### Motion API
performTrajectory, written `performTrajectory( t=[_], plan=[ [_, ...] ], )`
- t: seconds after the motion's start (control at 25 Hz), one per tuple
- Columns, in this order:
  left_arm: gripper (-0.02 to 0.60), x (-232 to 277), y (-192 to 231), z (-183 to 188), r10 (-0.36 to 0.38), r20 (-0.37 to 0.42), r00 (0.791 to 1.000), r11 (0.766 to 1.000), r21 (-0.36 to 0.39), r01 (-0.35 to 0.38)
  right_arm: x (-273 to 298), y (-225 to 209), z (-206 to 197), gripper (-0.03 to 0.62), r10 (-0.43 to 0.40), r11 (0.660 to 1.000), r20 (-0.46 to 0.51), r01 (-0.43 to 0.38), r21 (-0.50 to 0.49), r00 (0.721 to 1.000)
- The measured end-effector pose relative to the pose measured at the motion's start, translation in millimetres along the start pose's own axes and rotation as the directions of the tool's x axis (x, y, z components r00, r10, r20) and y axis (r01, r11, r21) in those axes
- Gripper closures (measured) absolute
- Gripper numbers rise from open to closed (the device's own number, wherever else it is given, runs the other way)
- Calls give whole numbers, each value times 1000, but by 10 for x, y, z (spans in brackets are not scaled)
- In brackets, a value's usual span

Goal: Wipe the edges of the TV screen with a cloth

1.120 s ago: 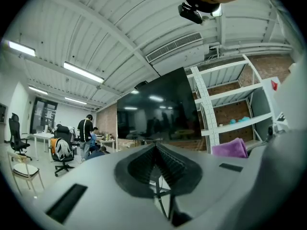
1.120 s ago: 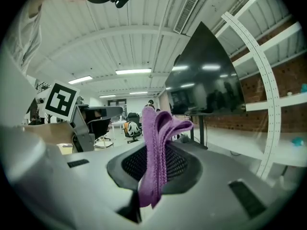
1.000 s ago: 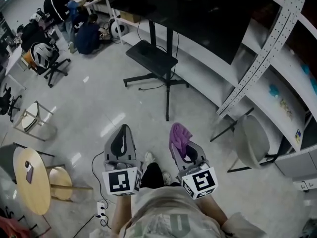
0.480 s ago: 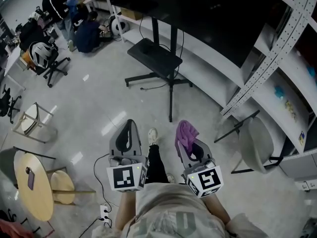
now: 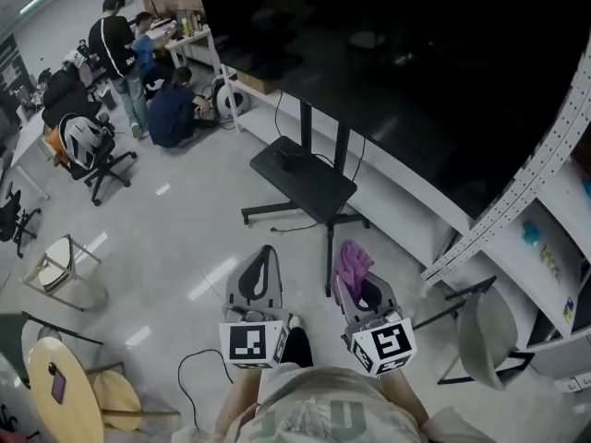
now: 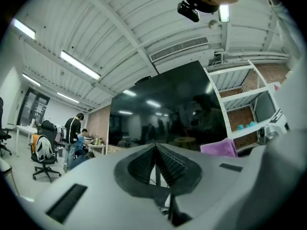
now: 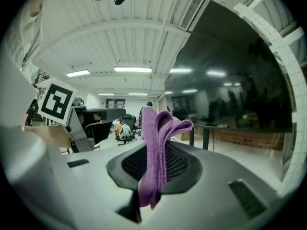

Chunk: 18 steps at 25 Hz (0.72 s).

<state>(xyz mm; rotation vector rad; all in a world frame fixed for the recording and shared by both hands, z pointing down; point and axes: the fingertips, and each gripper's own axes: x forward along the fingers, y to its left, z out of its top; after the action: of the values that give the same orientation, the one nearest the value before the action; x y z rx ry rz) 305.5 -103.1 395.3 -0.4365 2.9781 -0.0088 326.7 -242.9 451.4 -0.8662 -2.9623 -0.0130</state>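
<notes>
A big dark TV screen on a black stand fills the upper right of the head view; it also shows in the left gripper view as the TV screen and in the right gripper view as the TV screen. My right gripper is shut on a purple cloth, which sticks up between its jaws as the purple cloth. My left gripper is shut and holds nothing; its jaws meet in the left gripper view. Both grippers are held low, in front of the TV and short of it.
A white shelf unit with a perforated rail stands right of the TV, a grey chair below it. A round wooden table and stools sit at lower left. People work at desks far left. A cable lies on the floor.
The view has moved forward toward the TV and tilted up: screen and stand now sit larger and nearer. Both grippers kept their pose, the cloth still clamped in the right one.
</notes>
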Motion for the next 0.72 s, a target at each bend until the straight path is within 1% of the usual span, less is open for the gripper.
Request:
performTrajectory(
  t=[0.08,0.2,0.32,0.44,0.56,0.64,0.72],
  plan=[
    [566,312,179,17,-9,1,1000,1000,3,9,339,-31,67,540,15,1000,5,-15,6,1000],
    [566,765,439,156,-26,27,999,1000,12,26,842,-88,256,540,38,999,22,-37,-24,999],
    [566,1214,675,241,-54,52,997,998,24,53,1356,-218,475,540,29,999,61,-26,-46,998],
    [566,1543,880,289,-77,76,994,997,12,76,1763,-292,701,540,22,997,105,-14,-72,994],
    [566,1871,972,169,-107,69,992,994,-2,107,1988,-372,812,540,12,996,136,1,-93,991],
    [566,2098,928,-10,-143,41,989,990,-6,143,2018,-477,812,540,-23,994,146,38,-101,989],
    [566,2270,816,-100,-183,31,983,983,-11,184,2011,-605,790,540,-66,991,139,82,-108,988]
  ],
)
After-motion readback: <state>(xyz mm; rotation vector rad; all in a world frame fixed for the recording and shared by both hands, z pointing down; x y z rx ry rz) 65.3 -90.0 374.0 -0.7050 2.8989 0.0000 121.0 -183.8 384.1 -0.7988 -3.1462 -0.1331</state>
